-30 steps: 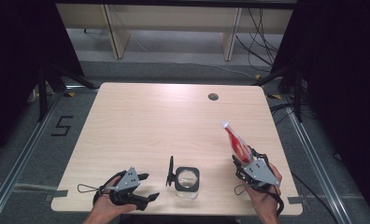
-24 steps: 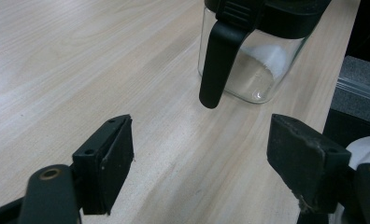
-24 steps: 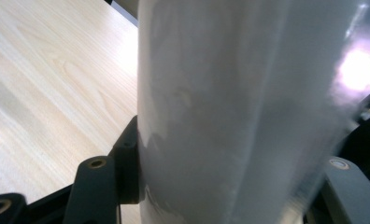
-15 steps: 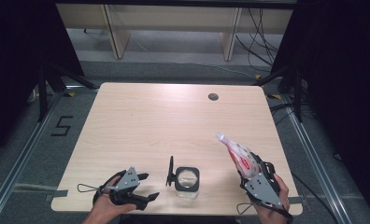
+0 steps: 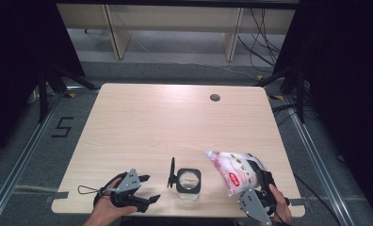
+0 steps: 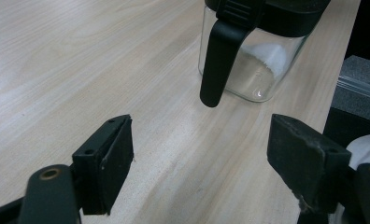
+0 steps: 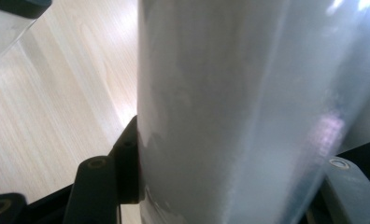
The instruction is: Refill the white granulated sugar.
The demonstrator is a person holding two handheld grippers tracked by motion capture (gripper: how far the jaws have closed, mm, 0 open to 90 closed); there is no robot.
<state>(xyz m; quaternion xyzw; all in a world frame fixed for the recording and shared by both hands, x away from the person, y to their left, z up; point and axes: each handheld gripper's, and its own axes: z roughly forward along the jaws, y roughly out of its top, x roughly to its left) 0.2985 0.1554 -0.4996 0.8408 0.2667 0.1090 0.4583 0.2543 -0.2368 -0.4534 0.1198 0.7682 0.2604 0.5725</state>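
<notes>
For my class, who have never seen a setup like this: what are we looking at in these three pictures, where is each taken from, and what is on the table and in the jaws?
No robot here: a person sits at a wooden table and holds a hand tool with two black jaws in each hand. The high view looks down from above the person. The other two come from small cameras riding on the tools, looking along the jaws.

On the table stands a glass jar with a black lid; its latch hangs open, and some white powder lies inside.

The left gripper rests near the jar, jaws open and empty, as the left gripper view shows. The right gripper is clamped on a plastic bag, white with pink print, tilted towards the jar. In the right gripper view the bag sits between the jaws.
</notes>
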